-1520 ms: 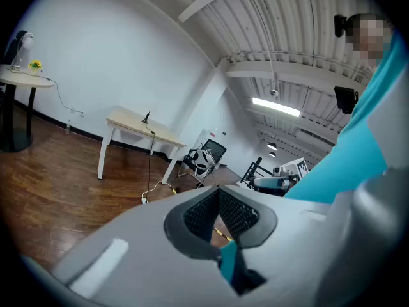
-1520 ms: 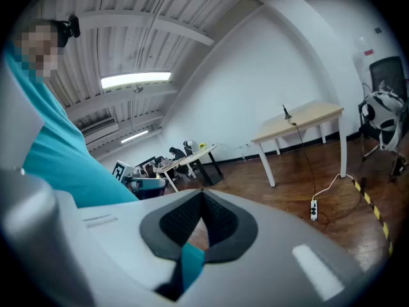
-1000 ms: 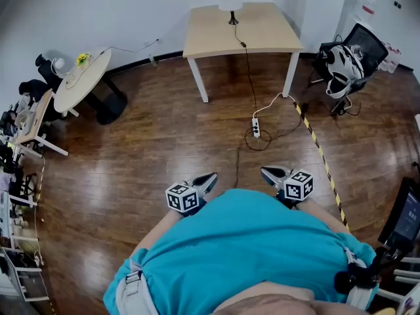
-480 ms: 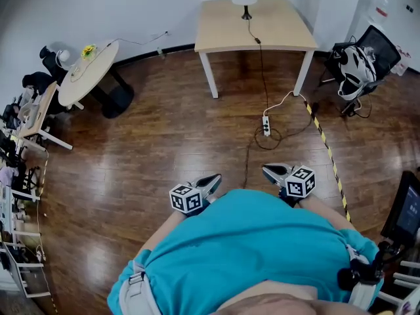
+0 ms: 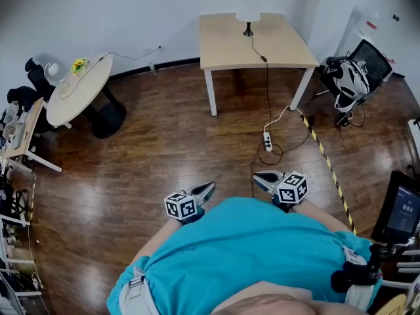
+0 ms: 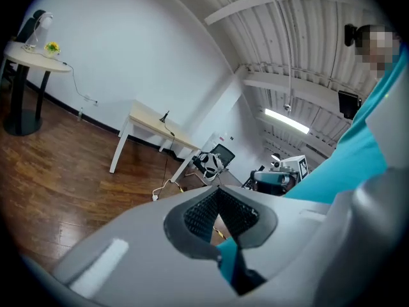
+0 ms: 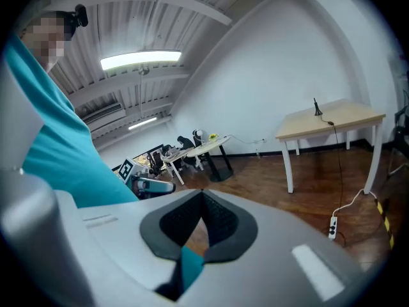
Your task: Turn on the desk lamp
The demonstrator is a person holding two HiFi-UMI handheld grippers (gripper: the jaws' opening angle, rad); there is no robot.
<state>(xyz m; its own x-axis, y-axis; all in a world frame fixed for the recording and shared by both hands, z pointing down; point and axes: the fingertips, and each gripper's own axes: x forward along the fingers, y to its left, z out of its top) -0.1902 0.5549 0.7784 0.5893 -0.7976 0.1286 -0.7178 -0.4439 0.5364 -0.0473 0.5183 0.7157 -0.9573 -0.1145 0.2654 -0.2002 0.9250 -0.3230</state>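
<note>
Since a second ago the lamp (image 5: pixel 248 13) and desk (image 5: pixel 230 44) slid right and lower in frame, shade now fully in view. Round table (image 5: pixel 75 94) sits upper left. Left gripper (image 5: pixel 207 188) is lower centre-left over the wood floor (image 5: pixel 151 149), jaws together, nothing held (only teal shirt (image 5: pixel 243 254) shows behind them). Lamp stands at the desk's back edge, top centre, well apart from both grippers. Its cord (image 5: pixel 267 77) drops to a power strip (image 5: pixel 268 141). Right gripper (image 5: pixel 261 176) is lower centre-right, jaws together, empty. Chair (image 5: pixel 357 64) sits upper right.
</note>
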